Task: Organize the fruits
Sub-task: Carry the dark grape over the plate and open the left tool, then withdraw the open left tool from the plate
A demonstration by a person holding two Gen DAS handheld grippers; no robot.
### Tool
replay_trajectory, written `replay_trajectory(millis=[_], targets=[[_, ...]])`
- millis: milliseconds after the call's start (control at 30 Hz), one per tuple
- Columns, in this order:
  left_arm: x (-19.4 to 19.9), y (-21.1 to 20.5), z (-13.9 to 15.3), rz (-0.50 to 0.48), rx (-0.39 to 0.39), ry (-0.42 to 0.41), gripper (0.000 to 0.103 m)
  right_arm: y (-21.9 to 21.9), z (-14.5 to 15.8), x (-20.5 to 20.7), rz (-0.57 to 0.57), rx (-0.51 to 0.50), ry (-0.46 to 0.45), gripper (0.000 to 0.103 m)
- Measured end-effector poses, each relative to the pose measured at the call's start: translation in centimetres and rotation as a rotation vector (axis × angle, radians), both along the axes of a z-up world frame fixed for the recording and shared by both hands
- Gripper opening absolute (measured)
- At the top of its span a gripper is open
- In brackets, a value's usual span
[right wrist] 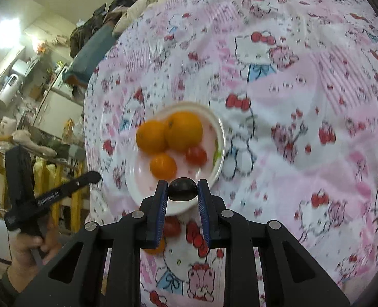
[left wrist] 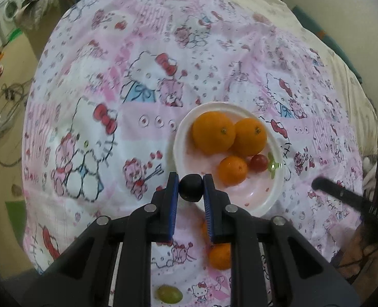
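A white plate point(left wrist: 177, 138) point(right wrist: 222, 138) on the pink cartoon-print cloth holds two large oranges point(left wrist: 213, 131) point(right wrist: 185, 130), a small orange point(left wrist: 233, 170) point(right wrist: 163, 165) and a red grape point(left wrist: 258, 163) point(right wrist: 196, 154). My left gripper point(left wrist: 191, 182) is shut on a dark round grape point(left wrist: 191, 190), held above the plate's near rim. My right gripper point(right wrist: 182, 183) is shut on another dark grape point(right wrist: 182, 192), also over the plate's near edge. Both point steeply down.
Loose on the cloth beneath the left gripper lie an orange point(left wrist: 220, 255) and a green grape point(left wrist: 169, 294). A red fruit point(right wrist: 172, 226) lies under the right gripper. A hand point(right wrist: 27, 245) shows at the left. Room clutter lies beyond the cloth's edge.
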State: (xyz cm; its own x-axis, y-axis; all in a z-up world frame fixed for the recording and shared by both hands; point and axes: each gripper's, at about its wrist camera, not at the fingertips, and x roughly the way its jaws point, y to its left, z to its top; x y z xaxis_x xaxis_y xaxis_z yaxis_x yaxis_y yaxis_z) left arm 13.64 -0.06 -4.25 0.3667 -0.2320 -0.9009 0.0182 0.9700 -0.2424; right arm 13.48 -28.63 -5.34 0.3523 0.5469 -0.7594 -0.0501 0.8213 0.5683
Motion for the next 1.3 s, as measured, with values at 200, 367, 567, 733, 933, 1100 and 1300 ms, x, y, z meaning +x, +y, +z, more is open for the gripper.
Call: replay_trajectory(millis=[200, 367, 567, 733, 933, 1100, 1300], targets=[[2.9, -0.9, -1.4, -0.031, 0.017, 0.019, 0.016, 0.0, -0.6, 3.1, 0.016, -0.027, -0.002, 0.025], [4.3, -1.8, -3.5, -0.054, 0.007, 0.069, 0.016, 0.4, -2.5, 5.6, 0.031, -0.056, 0.034, 0.025], [5.2, -2.8, -5.8, -0.075, 0.0, 0.135, 0.016, 1.4, -4.8, 7.6, 0.074, -0.094, 0.07, 0.025], [5.5, -2.7, -6.2, -0.06, -0.006, 0.146, 0.017, 1.5, -5.8, 7.9, 0.066, -0.081, 0.099, 0.025], [5.6, -2.6, -6.3, -0.041, -0.012, 0.147, 0.017, 1.9, -6.3, 7.8, 0.068, -0.08, 0.115, 0.027], [5.6, -2.7, -6.1, -0.045, -0.007, 0.138, 0.025, 2.2, -6.1, 7.9, 0.066, -0.08, 0.105, 0.028], [5.5, -2.6, -5.5, -0.047, -0.005, 0.112, 0.034, 2.6, -5.8, 8.0, 0.075, -0.081, 0.099, 0.028]])
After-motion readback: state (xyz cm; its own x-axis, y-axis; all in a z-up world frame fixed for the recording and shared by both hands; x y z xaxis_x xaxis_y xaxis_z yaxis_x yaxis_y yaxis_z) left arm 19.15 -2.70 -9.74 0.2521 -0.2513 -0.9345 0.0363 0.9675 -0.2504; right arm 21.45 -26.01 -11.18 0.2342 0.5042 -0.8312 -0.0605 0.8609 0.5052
